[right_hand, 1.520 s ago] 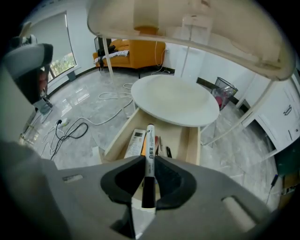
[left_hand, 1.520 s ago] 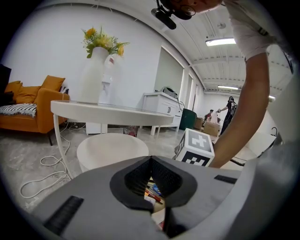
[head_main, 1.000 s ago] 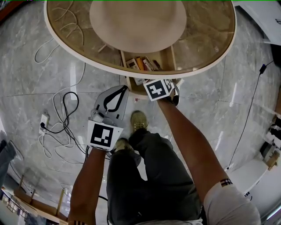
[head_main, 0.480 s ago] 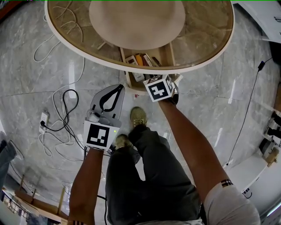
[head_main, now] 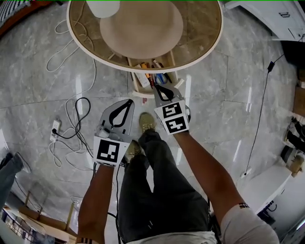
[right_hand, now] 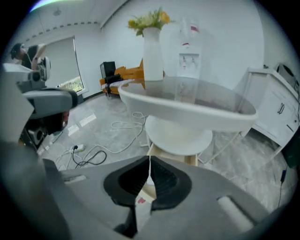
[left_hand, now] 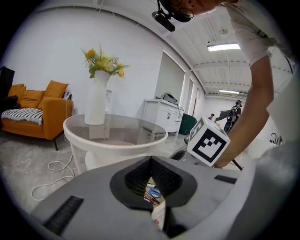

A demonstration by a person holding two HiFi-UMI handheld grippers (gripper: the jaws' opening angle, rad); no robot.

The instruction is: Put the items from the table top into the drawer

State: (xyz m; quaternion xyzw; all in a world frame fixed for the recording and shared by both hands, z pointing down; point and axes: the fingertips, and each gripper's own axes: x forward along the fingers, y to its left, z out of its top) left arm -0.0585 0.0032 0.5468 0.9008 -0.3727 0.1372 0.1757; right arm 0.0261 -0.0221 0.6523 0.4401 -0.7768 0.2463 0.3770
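The wooden drawer stands pulled out under the round glass table. Several small things lie in it: pens, small boxes, something blue. My right gripper hovers just in front of the drawer; its jaws have just been closing and now meet with nothing between them. My left gripper hangs lower left of the drawer, also shut and empty. A white vase with flowers stands on the table top. In the left gripper view the drawer's contents show through the jaw opening.
Cables and a power strip lie on the marble floor at the left. My legs and shoes are below the drawer. An orange sofa, a white cabinet and a water dispenser stand around the room.
My right gripper has pulled back out of the drawer toward me, so its jaws now show. The left gripper has risen. My head view has shifted, showing more of the table.
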